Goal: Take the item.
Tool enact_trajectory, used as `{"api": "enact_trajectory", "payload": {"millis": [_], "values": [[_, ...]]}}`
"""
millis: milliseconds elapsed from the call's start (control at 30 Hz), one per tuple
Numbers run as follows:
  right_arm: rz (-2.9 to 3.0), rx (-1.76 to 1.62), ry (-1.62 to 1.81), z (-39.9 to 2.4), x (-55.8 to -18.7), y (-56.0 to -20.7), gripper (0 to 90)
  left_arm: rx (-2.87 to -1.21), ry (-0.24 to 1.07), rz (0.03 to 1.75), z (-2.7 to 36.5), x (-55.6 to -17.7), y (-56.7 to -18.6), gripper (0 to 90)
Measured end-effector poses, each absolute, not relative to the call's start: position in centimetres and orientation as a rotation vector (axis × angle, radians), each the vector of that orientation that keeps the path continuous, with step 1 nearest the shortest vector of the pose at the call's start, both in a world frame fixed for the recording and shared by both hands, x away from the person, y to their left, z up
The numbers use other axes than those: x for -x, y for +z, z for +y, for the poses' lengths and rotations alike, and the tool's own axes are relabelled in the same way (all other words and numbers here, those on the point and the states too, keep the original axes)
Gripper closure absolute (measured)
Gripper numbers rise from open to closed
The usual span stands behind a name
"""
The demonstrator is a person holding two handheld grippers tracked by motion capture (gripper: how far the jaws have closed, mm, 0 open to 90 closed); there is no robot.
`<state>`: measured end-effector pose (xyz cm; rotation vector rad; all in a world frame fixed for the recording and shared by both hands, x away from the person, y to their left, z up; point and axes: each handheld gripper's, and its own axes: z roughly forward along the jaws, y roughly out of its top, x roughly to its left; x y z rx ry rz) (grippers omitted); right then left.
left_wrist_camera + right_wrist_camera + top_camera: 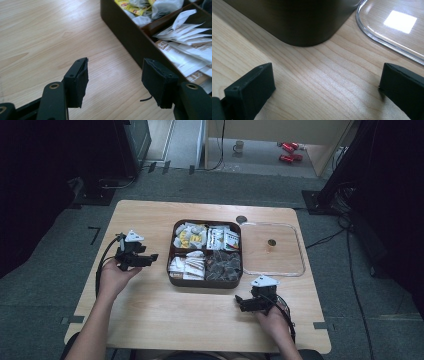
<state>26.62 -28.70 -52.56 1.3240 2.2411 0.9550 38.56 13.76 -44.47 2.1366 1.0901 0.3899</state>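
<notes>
A dark brown box (pixel 172 279) with four compartments stands mid-table, holding yellow tea bags (pixel 190 237), white sachets (pixel 189 266) and dark packets (pixel 223 265). My left gripper (pixel 151 258) hovers just left of the box, pointing at it, open. In the left gripper view its pads (pixel 80 80) stand apart over bare wood beside the box wall (pixel 125 32), with the white sachets (pixel 190 45) beyond. My right gripper (pixel 241 303) sits low near the box's front right corner, open. In the right gripper view the wide-apart jaws frame that corner (pixel 299 20) and the clear lid (pixel 392 27).
The clear lid (pixel 272 249) with a small knob (pixel 271 243) lies flat right of the box. A dark disc (pixel 241 219) rests on the table behind it. Bare wood spreads left of and in front of the box. On the floor beyond are a mug (pixel 239 146) and red objects (pixel 289 150).
</notes>
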Motion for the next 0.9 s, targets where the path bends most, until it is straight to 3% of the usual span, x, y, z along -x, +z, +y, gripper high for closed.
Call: {"api": "enact_trajectory", "payload": {"millis": [433,900], "values": [[2.202,-1.375,0.94,-28.5,-26.8,-52.5,0.0,-2.132,0.354,1.011,12.0,-39.8,-43.5,40.2],[2.203,-1.37,0.941,-28.6,-26.9,-52.6,0.0,-2.138,0.289,0.901,9.5,-40.3,-43.7,50.6]]}}
